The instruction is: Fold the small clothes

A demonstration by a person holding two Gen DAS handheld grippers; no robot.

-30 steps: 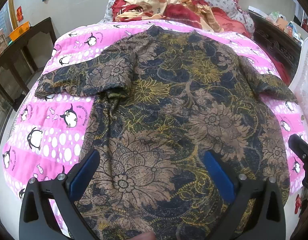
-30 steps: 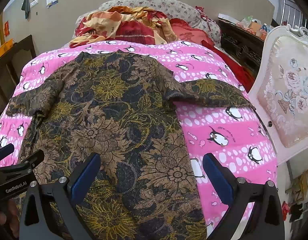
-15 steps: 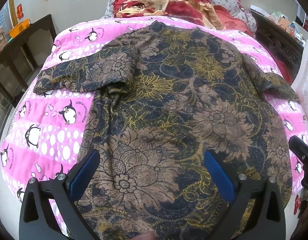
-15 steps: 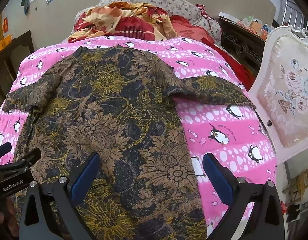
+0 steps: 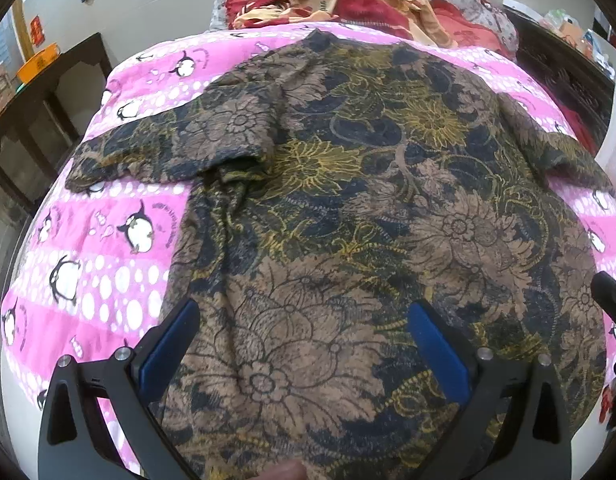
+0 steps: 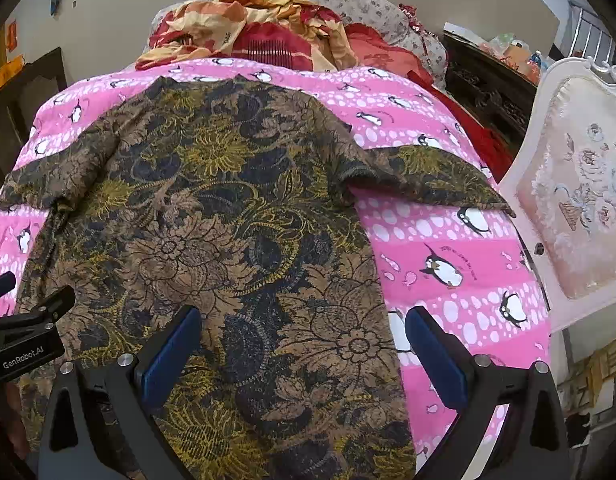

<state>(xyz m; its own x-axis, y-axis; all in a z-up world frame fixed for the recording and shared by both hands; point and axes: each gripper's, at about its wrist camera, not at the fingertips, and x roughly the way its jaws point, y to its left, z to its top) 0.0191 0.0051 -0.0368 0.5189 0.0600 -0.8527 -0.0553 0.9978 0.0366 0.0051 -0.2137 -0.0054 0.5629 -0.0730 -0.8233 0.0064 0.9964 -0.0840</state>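
Left wrist view, blanket [image 5: 108,280]: pink penguin print, fills the frame.
Shirt [image 5: 347,220]: floral, spread flat across the frame's middle.
Left gripper [image 5: 304,344]: spread wide, holding nothing.
Right gripper [image 6: 300,344]: also wide, empty, bottom centre.

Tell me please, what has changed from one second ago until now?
Both open grippers, left gripper and right gripper, moved forward over the floral shirt, which now fills more of each view. Nothing was grasped or released. The shirt still lies spread flat on the pink penguin blanket, sleeves out.
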